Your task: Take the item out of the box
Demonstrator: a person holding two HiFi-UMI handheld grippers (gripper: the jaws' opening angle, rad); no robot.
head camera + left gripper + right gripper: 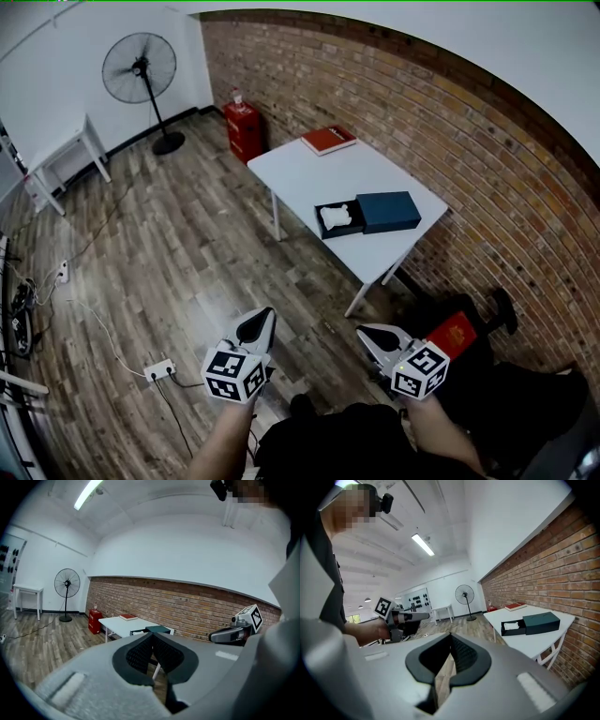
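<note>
A white table (pixel 305 173) stands against the brick wall, well ahead of me. On it lies a dark teal box (pixel 389 211) with its black tray (pixel 328 230) slid out to the left. A white item (pixel 336 217) rests in the tray. Both grippers hover low over the floor, far short of the table. My left gripper (pixel 267 314) is shut with nothing in it, pads meeting (pixel 151 635). My right gripper (pixel 364 330) is likewise shut and empty (pixel 451 634). The box (pixel 540 621) and item (pixel 513 626) show in the right gripper view.
A red book (pixel 328 140) lies at the table's far end. A red cabinet (pixel 243 131) and a standing fan (pixel 141 70) stand beyond it. A small white table (pixel 66 155) is at the left. Power strips (pixel 159 368) and cables lie on the wooden floor.
</note>
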